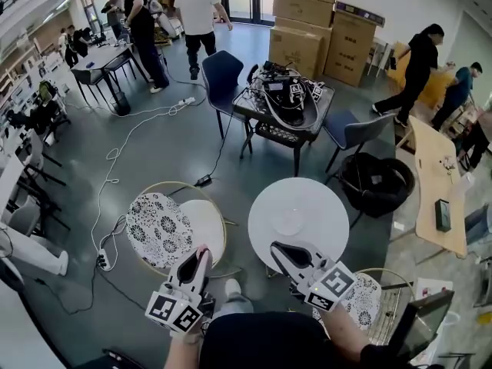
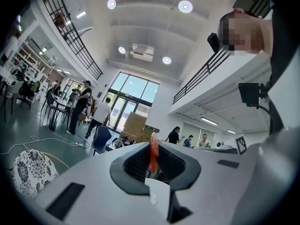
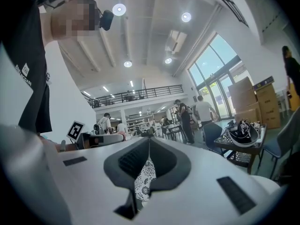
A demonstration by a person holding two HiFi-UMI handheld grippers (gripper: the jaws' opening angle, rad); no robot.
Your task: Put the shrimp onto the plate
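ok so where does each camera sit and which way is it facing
Head view: on the person's head, steeply down at the white table; left gripper and right gripper show.
Left gripper view: on that gripper, tilted up the hall; jaws pinch the shrimp, torso at right.
Right gripper view: on that gripper, tilted up toward ceiling; jaws together, empty, torso at left.
Shared: all show the cardboard boxes.
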